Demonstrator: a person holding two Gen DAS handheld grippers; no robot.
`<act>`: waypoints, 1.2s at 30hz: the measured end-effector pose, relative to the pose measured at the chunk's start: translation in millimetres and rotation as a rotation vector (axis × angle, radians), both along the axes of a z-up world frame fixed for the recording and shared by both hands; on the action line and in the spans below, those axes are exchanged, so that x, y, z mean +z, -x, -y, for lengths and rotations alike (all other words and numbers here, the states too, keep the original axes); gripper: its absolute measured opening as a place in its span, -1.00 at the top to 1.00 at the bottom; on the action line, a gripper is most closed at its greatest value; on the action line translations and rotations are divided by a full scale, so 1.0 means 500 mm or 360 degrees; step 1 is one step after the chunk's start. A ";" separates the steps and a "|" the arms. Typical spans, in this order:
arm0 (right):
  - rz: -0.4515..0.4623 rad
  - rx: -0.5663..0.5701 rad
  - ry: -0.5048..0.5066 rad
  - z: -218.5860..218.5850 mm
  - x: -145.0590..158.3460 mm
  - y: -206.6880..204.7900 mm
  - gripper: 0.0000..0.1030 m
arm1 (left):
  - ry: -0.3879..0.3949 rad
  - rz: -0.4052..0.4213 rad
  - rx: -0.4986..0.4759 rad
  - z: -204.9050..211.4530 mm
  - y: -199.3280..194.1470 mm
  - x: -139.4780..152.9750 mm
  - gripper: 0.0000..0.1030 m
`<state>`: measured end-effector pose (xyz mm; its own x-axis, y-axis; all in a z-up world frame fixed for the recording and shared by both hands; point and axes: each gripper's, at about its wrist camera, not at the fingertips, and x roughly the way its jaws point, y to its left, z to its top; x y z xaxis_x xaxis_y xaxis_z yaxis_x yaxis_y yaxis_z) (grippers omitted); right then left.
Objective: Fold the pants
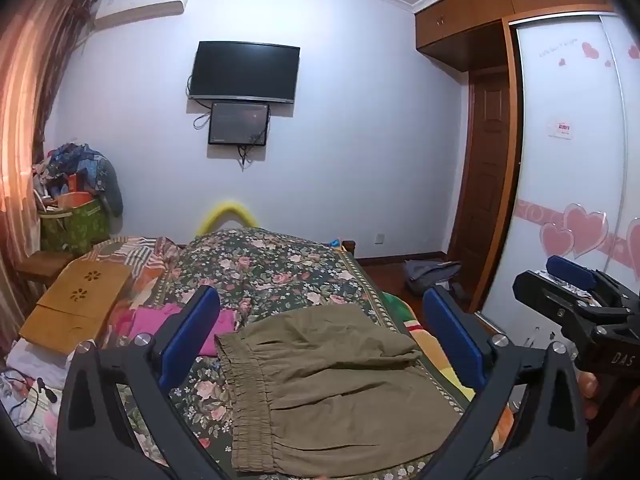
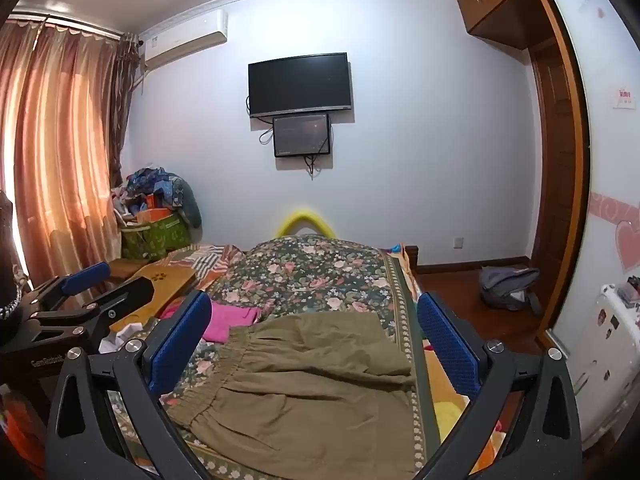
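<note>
- Our green pants (image 1: 332, 384) lie flat on the flowery bed cover (image 1: 272, 268).
- Our left tongs (image 1: 320, 336) and right tongs (image 2: 316, 344) are spread wide, holding nothing.
- We think the pants are soft, light and floppy.
- We would grab the stretchy waistband (image 1: 246, 396).

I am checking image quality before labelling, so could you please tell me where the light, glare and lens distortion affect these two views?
Left wrist view: curtain flares orange at the rim; wardrobe edges bow; pants evenly lit and sharp. Right wrist view: backlit curtain glows, walls curve, TV glare-free.
</note>
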<state>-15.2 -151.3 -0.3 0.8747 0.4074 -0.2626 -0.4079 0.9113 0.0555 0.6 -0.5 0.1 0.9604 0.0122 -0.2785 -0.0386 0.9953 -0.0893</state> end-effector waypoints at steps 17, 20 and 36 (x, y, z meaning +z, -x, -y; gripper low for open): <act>-0.0030 0.0001 -0.0008 -0.010 -0.001 -0.005 -0.99 | -0.0018 0.0041 -0.0019 0.001 0.002 0.003 -1.00; -0.0034 0.0012 -0.0010 -0.006 -0.012 -0.006 -0.99 | -0.0023 0.0035 -0.0008 0.000 0.000 0.000 -1.00; -0.0046 0.0013 -0.0016 -0.010 -0.017 -0.002 -0.99 | -0.0035 0.0021 0.0001 0.010 -0.004 -0.010 -1.00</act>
<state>-14.0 -146.3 -8.9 0.8635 0.4171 -0.2835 -0.4132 0.9074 0.0763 2.4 -5.3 -4.8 0.9640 0.0189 -0.2652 -0.0383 0.9969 -0.0682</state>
